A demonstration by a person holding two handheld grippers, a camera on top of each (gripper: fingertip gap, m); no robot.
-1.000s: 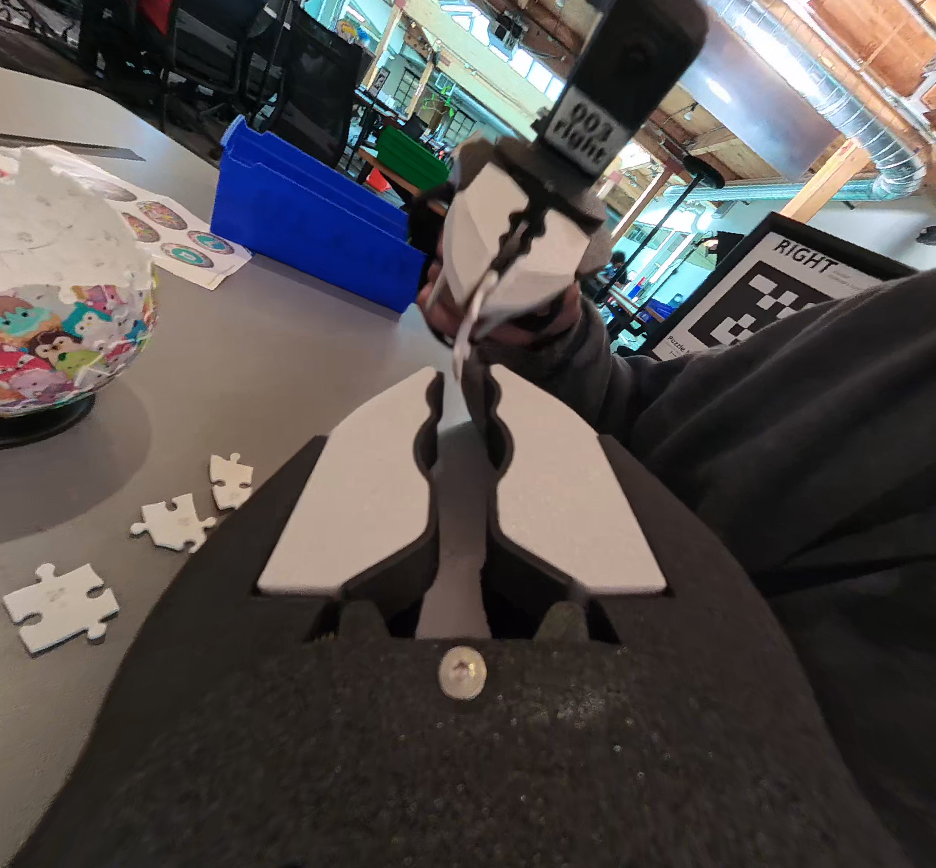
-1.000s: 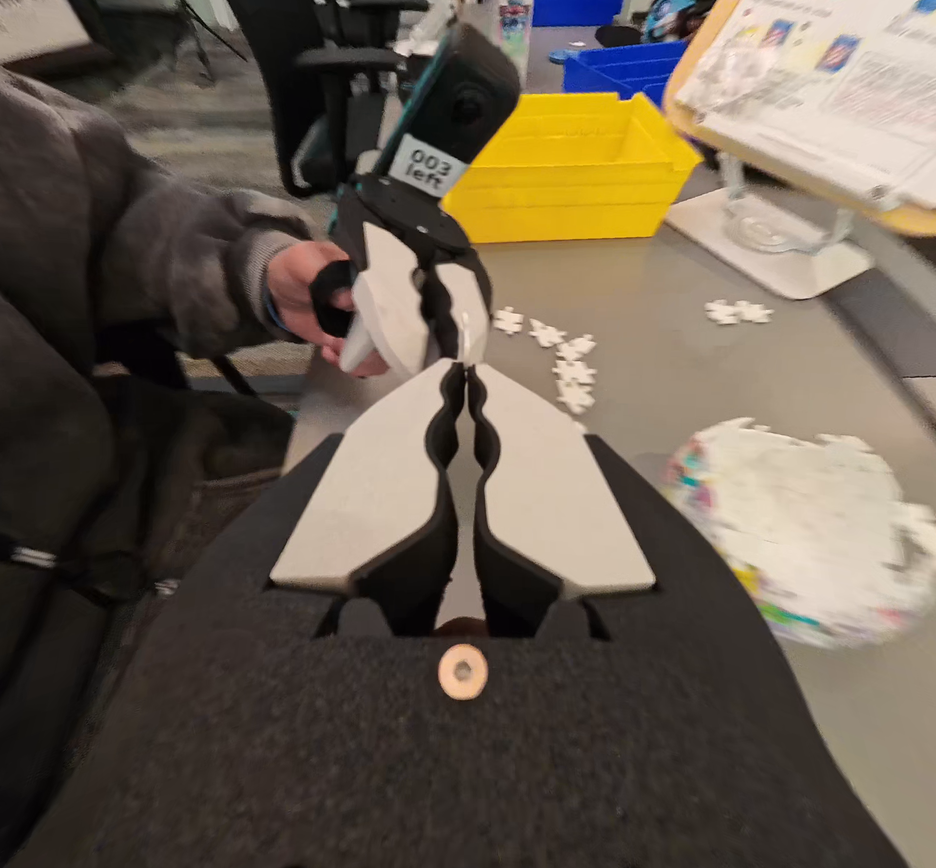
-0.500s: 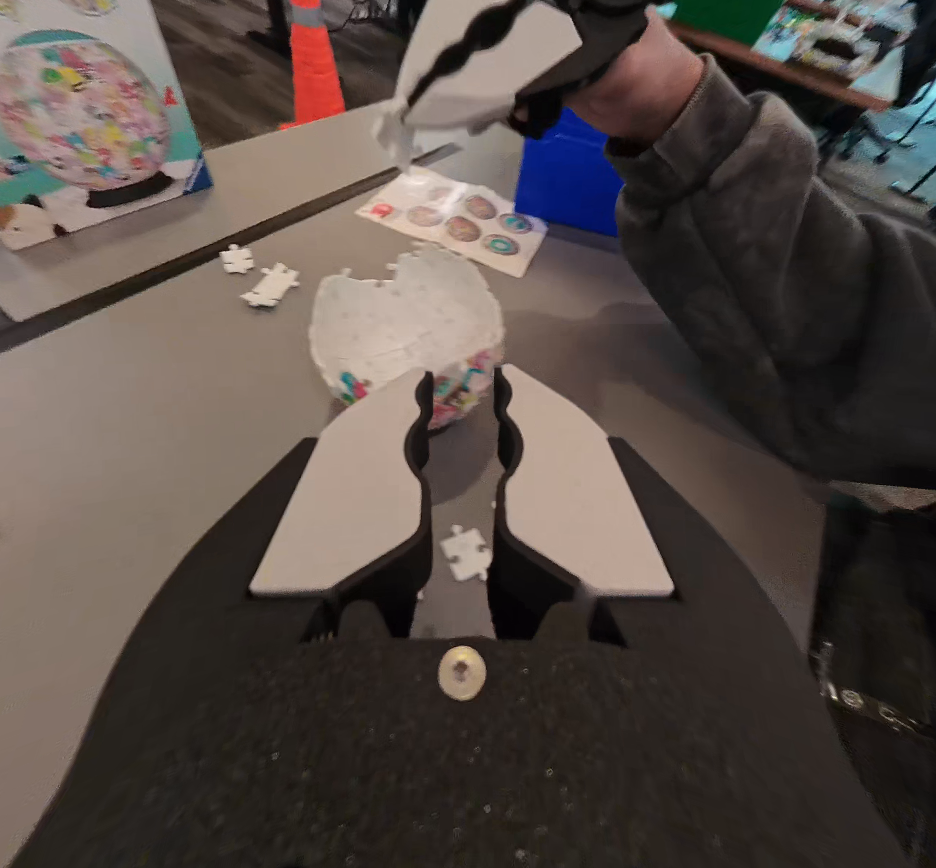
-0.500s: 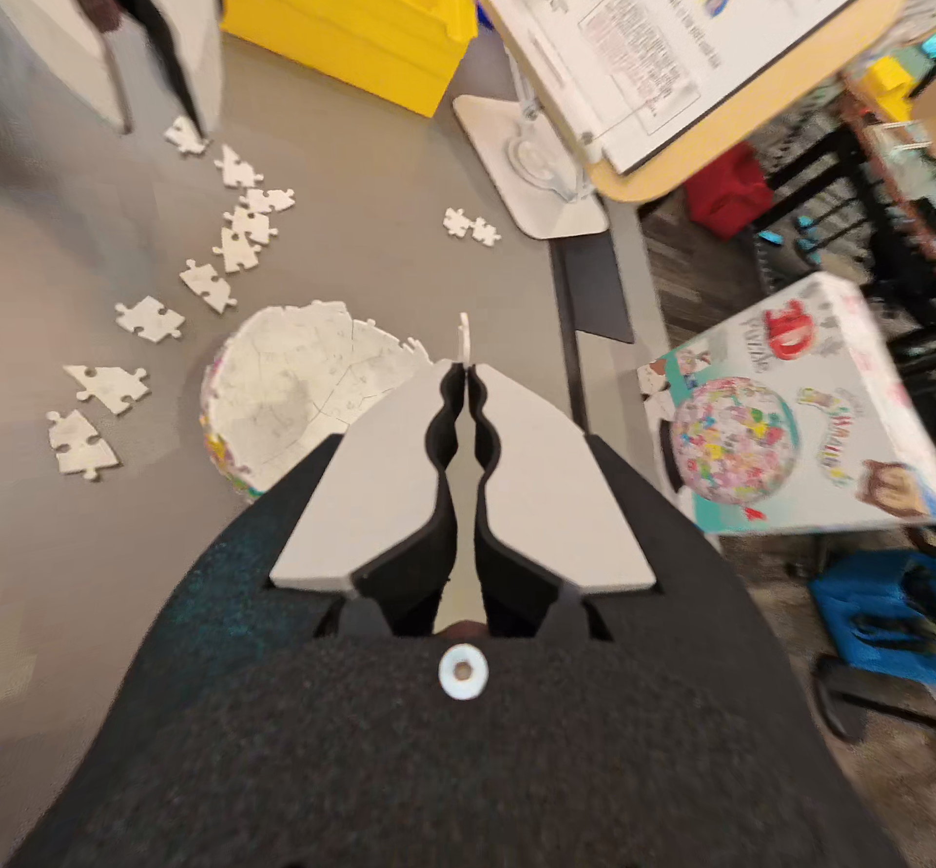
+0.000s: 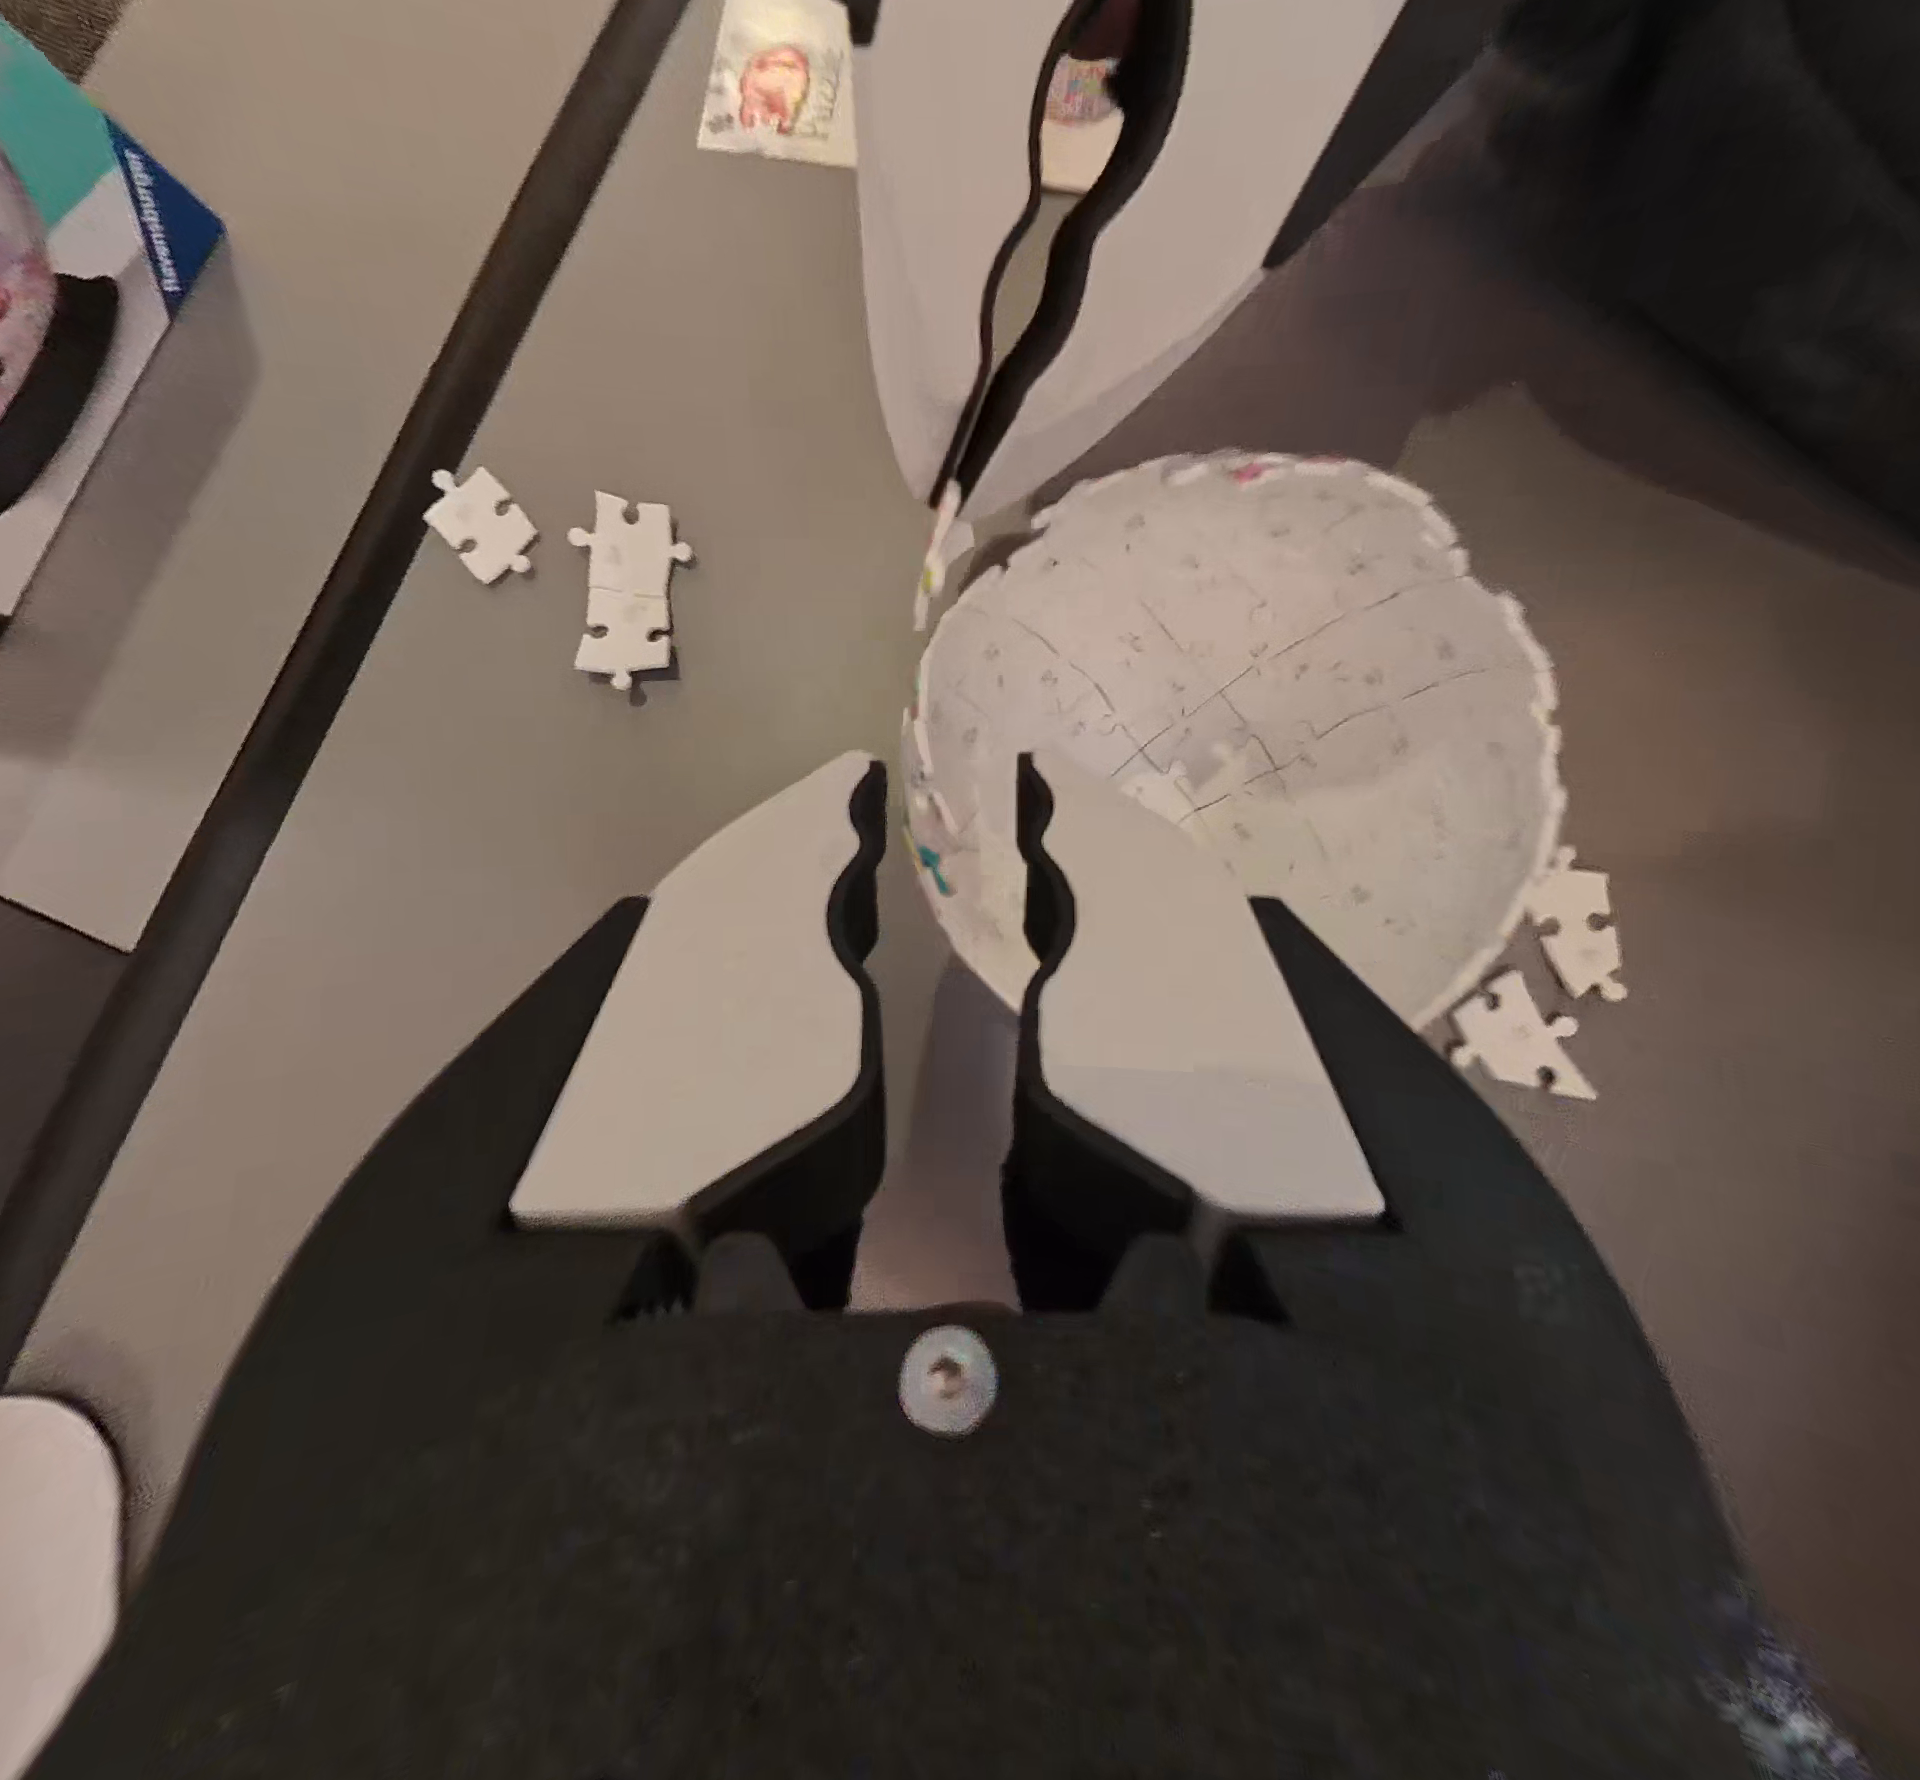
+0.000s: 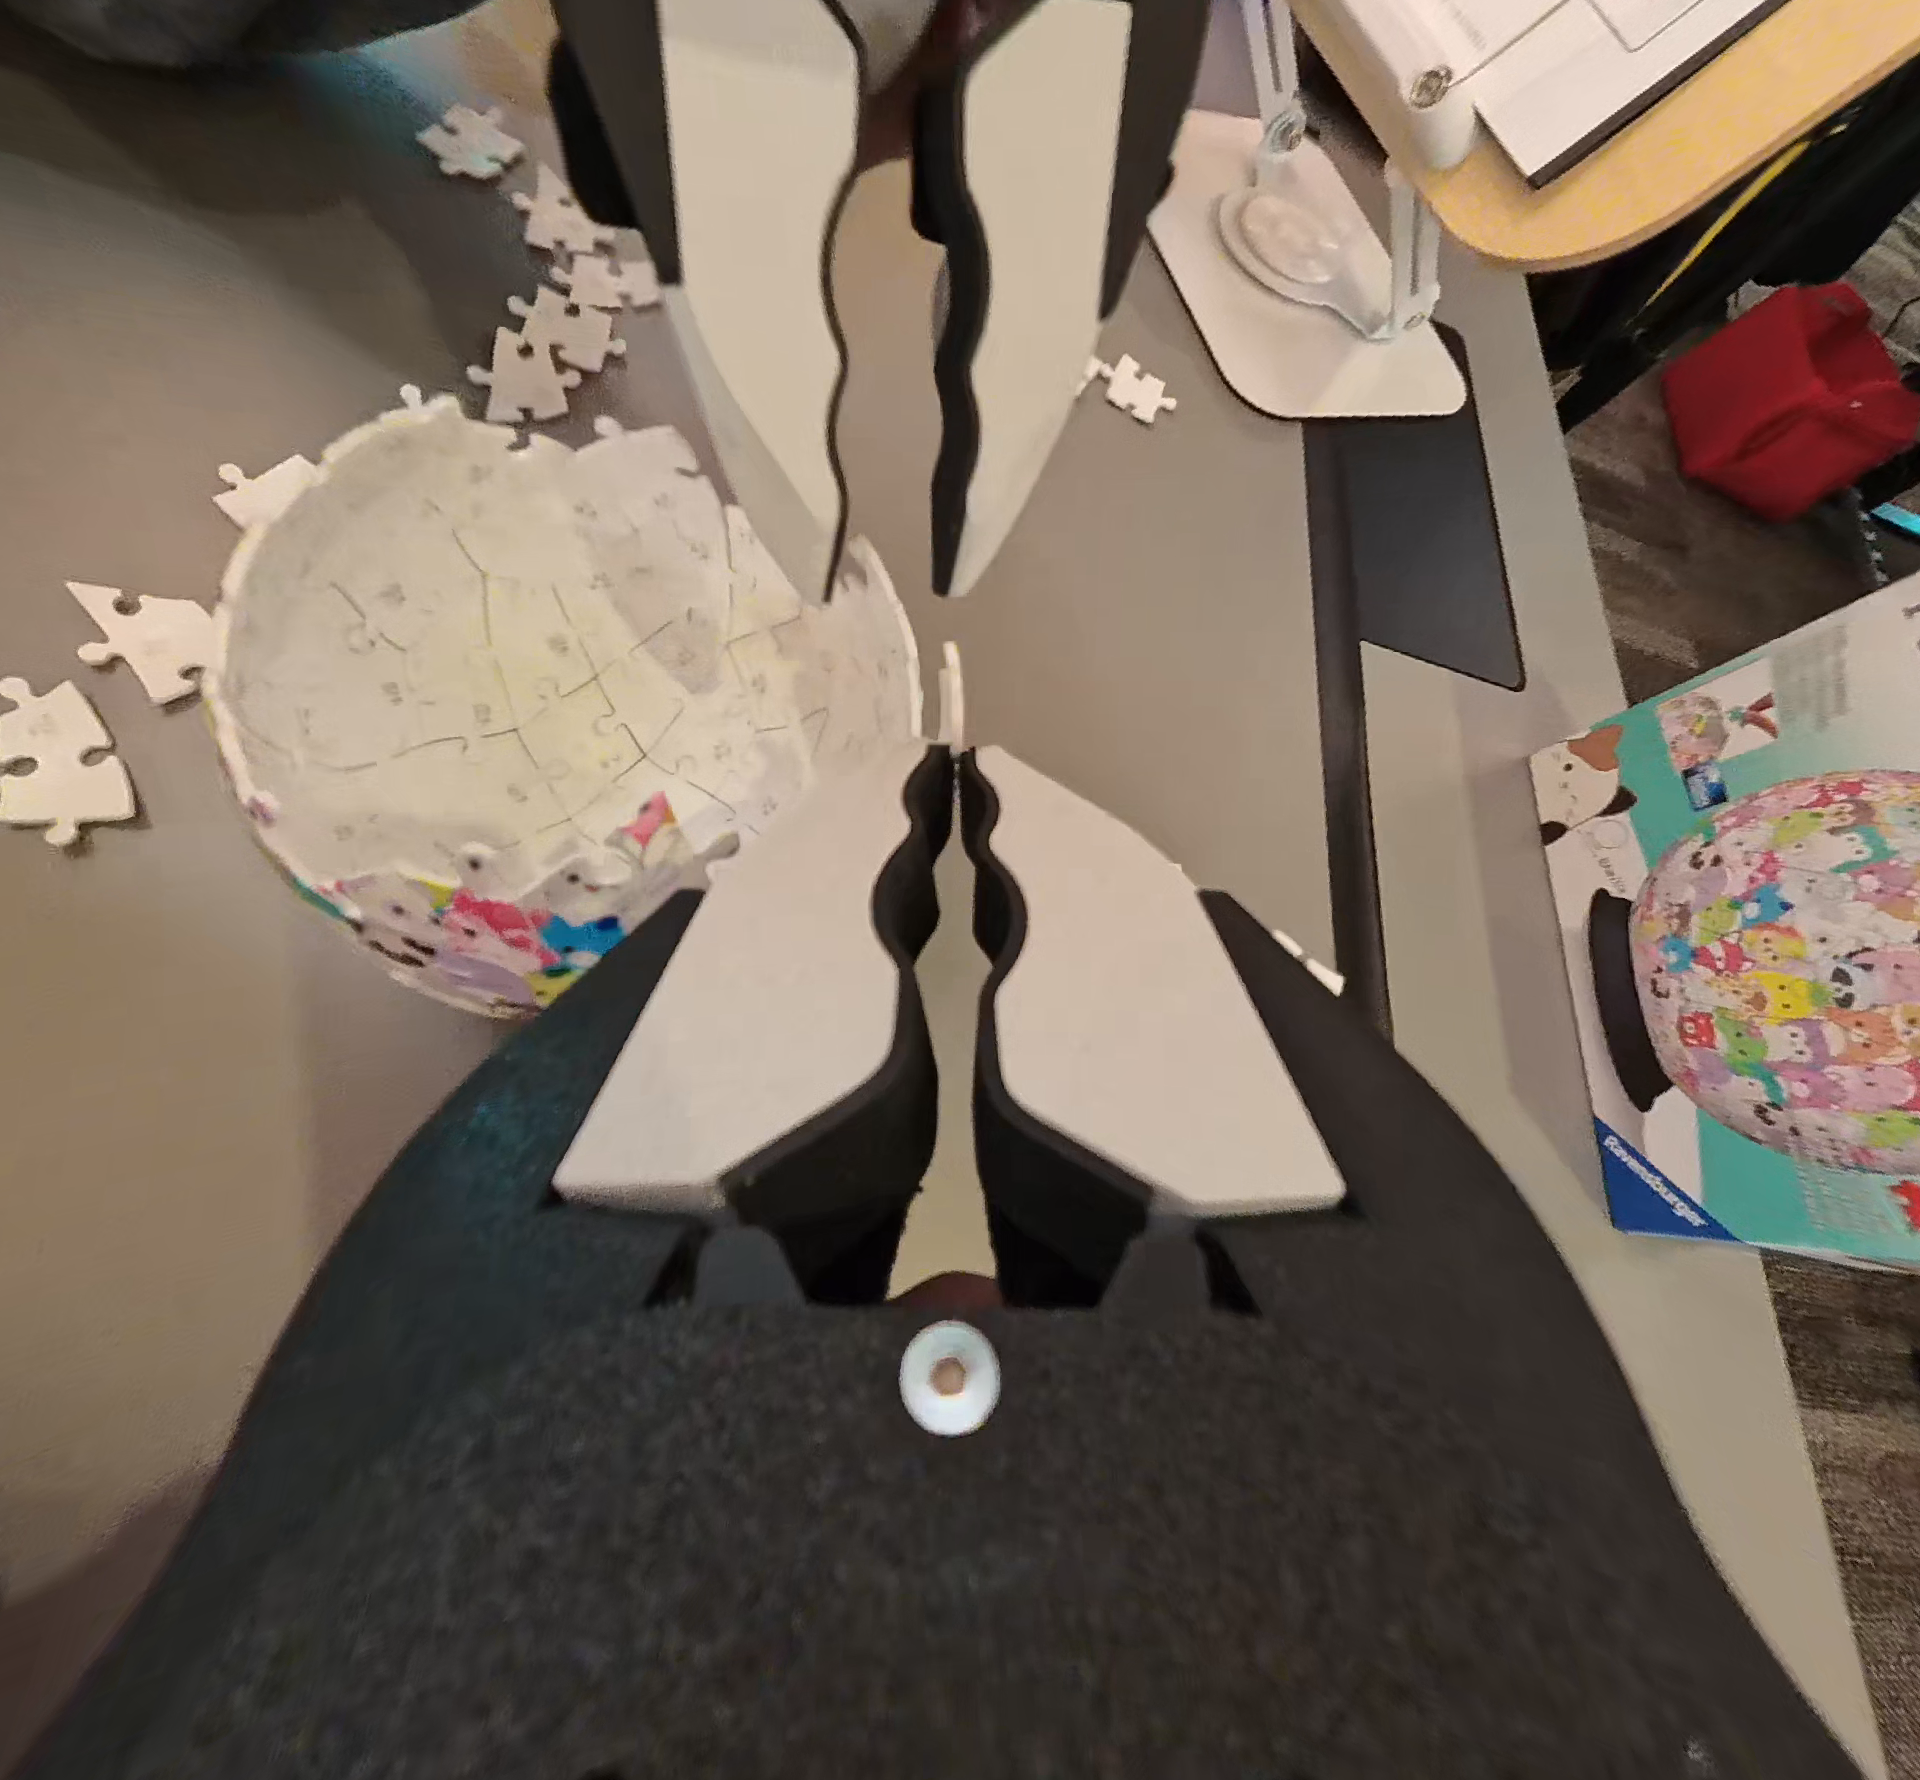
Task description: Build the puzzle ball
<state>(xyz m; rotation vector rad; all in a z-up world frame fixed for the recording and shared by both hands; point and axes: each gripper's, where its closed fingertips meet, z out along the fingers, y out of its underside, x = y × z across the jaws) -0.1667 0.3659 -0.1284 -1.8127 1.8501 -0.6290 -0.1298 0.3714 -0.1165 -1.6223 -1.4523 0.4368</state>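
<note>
Left wrist view: the left claw (image 5: 951, 774) is parted and holds nothing, its tips straddling the near rim of the half-built ball (image 5: 1236, 712), probably to steady the shell. The ball sits on the grey tabletop (image 5: 436, 774), hollow side up. Opposite, the right claw (image 5: 948, 494) comes down pinched on a white piece (image 5: 940, 546), held edge-on just beside the rim, apparently to slot it in. Loose pieces (image 5: 618, 587) lie to the left; two more are tucked by the ball's far side. The box (image 5: 94, 276) is cut off at the frame edge.

Right wrist view: the right claw (image 6: 953, 756) is closed on the piece (image 6: 948, 691), which stands upright close to the ball (image 6: 540, 712). Whether the two touch is hard to tell. The left claw (image 6: 888, 587) hangs opposite, parted, one finger over the rim. More pieces (image 6: 561, 328) lie scattered behind; the box (image 6: 1766, 951) lies to the right. The ball's stand, if any, is hidden.
</note>
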